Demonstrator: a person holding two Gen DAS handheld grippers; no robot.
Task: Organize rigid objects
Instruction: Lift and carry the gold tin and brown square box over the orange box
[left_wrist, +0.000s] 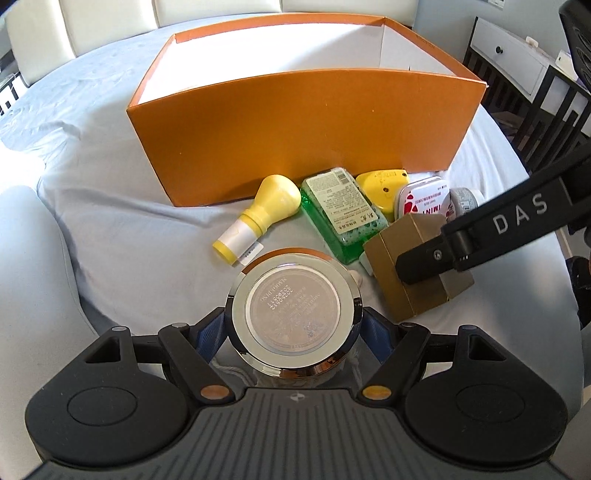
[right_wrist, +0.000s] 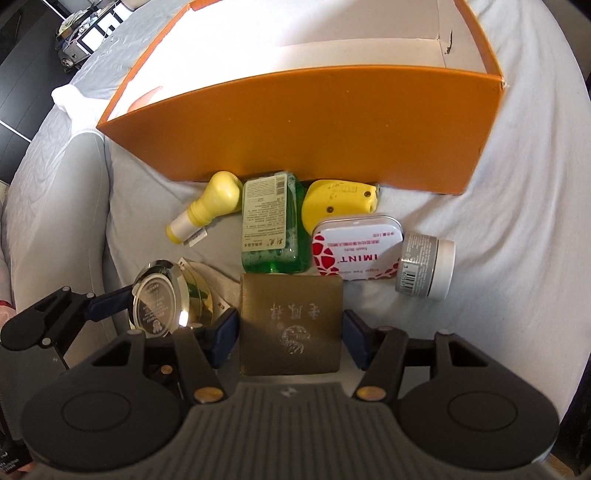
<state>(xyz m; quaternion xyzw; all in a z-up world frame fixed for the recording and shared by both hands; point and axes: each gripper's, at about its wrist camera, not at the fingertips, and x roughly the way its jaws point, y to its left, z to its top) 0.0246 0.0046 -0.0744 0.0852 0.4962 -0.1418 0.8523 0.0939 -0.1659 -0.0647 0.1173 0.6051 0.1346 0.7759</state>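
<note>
A round silver-rimmed jar (left_wrist: 293, 308) sits between my left gripper's (left_wrist: 293, 325) blue pads, its labelled base facing the camera; the gripper is shut on it. The right wrist view shows the same jar (right_wrist: 159, 306) tilted at the lower left. My right gripper (right_wrist: 290, 332) is shut on a square gold box (right_wrist: 290, 325) with pale characters on its face. Seen from the left wrist view, the gold box (left_wrist: 413, 280) is tilted off the sheet under a black finger (left_wrist: 421, 262). The orange box (left_wrist: 295, 140) stands open just beyond, and what shows of its white inside is bare.
Along the orange box's (right_wrist: 295, 125) front wall lie a yellow bulb-shaped bottle (right_wrist: 210, 206), a green bottle (right_wrist: 273, 221), a yellow case (right_wrist: 340, 199), a red-and-white mint tin (right_wrist: 354, 243) and a small grey jar (right_wrist: 424, 266). A white pouch (right_wrist: 221, 284) lies on the sheet.
</note>
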